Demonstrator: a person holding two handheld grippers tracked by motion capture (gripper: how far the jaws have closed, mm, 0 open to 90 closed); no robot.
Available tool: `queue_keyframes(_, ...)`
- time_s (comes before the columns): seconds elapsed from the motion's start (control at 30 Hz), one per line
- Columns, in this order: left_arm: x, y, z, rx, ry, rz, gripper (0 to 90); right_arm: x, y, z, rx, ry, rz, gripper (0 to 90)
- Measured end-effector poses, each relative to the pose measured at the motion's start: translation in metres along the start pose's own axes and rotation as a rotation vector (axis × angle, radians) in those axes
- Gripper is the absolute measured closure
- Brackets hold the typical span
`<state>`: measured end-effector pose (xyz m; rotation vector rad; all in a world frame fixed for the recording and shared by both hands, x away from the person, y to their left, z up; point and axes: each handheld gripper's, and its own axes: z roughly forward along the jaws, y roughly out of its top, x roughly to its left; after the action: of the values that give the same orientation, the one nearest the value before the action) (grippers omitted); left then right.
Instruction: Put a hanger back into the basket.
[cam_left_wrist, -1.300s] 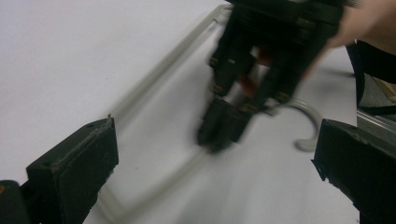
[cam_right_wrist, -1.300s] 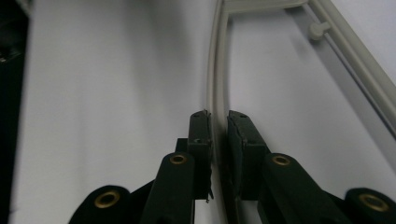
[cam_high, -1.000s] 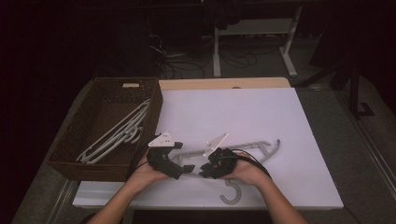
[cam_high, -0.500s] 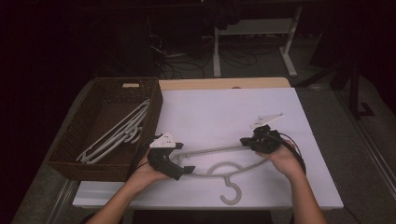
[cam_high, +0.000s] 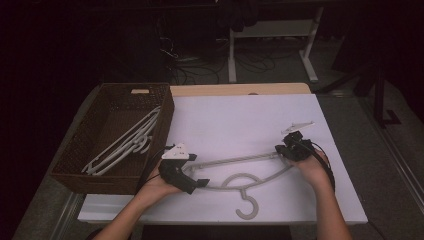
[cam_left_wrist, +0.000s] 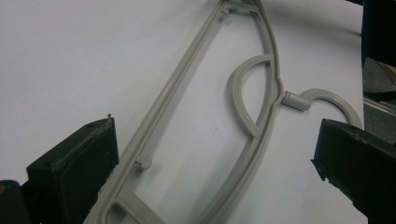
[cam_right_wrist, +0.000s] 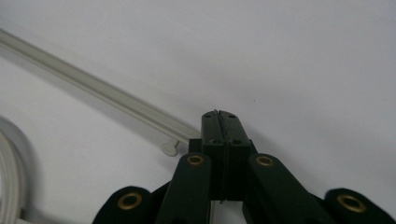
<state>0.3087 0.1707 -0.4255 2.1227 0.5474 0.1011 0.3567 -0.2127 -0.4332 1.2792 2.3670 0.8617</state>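
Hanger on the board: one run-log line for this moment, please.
grey hanger: flat on white board | left gripper: open, astride one end | right gripper: shut at other end

A white table top (cam_high: 240, 125) lies under bright light, while the room beyond it is dark. A strip of bare wood (cam_high: 240, 89) edges the table at 12 o'clock. Grey floor (cam_high: 385, 165) shows at 3 o'clock. At 12 o'clock, the white legs of a stand (cam_high: 310, 60) rise from the floor, with tangled cables (cam_high: 195, 60) lying at 11 o'clock.
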Motion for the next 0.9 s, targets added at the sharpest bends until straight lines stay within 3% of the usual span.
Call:
queue_keyframes(0.27,-0.002,-0.001,0.003,0.019,-0.010,0.016,0.0,0.000,-0.001,0.005,0.007,-0.008,0.005,89.2)
queue_keyframes(0.43,-0.004,0.000,0.008,0.053,-0.020,0.051,0.3,0.000,0.000,0.008,0.020,-0.012,0.008,89.3)
queue_keyframes(0.57,-0.005,0.002,0.012,0.072,-0.044,0.072,6.8,0.000,0.001,0.010,0.033,-0.010,0.020,89.4)
queue_keyframes(0.9,-0.011,0.008,0.041,0.224,-0.119,0.167,22.3,-0.002,0.005,0.015,0.062,-0.001,0.021,89.5)
